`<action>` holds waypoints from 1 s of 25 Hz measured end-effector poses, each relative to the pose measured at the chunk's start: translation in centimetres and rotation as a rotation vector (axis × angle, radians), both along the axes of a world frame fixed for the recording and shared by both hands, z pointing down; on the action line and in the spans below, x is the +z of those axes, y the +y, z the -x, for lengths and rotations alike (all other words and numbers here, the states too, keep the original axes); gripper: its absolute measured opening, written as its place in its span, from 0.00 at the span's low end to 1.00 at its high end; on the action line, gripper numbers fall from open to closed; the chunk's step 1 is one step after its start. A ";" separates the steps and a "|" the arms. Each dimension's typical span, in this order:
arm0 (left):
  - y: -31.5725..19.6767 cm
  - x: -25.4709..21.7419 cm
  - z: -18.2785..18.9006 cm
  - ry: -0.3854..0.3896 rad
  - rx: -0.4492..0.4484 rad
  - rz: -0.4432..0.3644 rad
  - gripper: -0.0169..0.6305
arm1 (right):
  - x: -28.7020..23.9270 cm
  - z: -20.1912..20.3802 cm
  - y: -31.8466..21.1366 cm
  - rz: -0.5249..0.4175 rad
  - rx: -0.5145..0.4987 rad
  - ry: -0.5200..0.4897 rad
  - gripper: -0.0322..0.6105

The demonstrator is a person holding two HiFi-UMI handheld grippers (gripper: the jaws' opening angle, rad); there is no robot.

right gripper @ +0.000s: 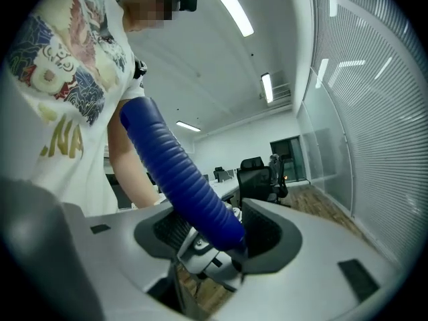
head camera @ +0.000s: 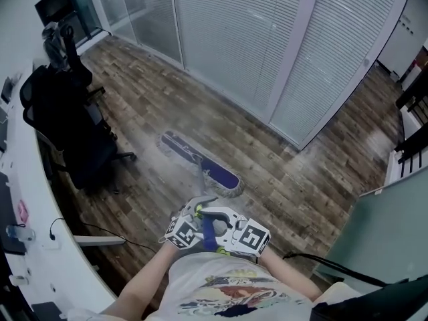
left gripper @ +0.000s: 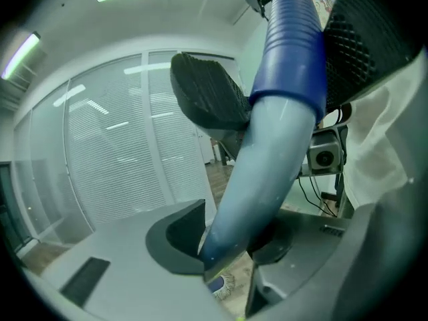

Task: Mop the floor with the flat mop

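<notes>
Standing over the flat mop (head camera: 203, 179) and holding it with 2 grippers, close in front of a printed shirt (head camera: 221, 293). Resting the purple mop head (head camera: 199, 164) flat on the wood-plank floor (head camera: 301, 192), slantwise, pale fringe showing at its near end. Sending the pole (head camera: 204, 194) from the middle of the mop head back up toward the body, ending in a blue grip (head camera: 209, 234).

Clamping the left gripper (left gripper: 227, 243) on the pale pole, on the mop-head side of the blue grip. Standing its jaws about half open, both dark pads pressing the pole's sides, a corner of the mop head showing on the floor below them. Clamping the right gripper (right gripper: 214, 236) on the ribbed lower end of the blue grip, beside a grey-and-white collar (right gripper: 207, 263). Standing these jaws wide, a pad touching each side of the grip. Holding the 2 grippers side by side, both nearer the body than the mop head.

Leaving a black office chair (head camera: 73, 126) well to the left of the mop head, with a white table (head camera: 40, 246) farther left again. Facing a glass wall with closed blinds (head camera: 234, 39) beyond the mop head. Trailing a thin black cable (head camera: 107, 231) across the floor, left of the mop head and nearer the body.
</notes>
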State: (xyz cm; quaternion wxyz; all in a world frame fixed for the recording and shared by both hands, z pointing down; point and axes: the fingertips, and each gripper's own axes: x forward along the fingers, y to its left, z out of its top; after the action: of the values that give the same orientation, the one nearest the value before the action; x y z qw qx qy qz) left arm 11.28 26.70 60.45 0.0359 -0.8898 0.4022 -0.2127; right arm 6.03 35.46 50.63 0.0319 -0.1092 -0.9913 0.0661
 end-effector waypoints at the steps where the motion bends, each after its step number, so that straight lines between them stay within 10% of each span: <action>1: -0.6 0.5 0.4 -0.001 -0.006 0.004 0.22 | 0.5 0.3 -0.5 -0.010 -0.002 0.007 0.40; 25: -33.8 1.8 24.3 0.071 -0.064 0.024 0.23 | 2.0 23.7 -33.8 -0.004 0.093 0.053 0.40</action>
State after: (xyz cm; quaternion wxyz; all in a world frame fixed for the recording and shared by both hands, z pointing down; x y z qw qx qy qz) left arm -12.98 -7.15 62.21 0.0041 -0.8837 0.4291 -0.1871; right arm -17.67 1.68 52.63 0.0552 -0.0609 -0.9943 0.0683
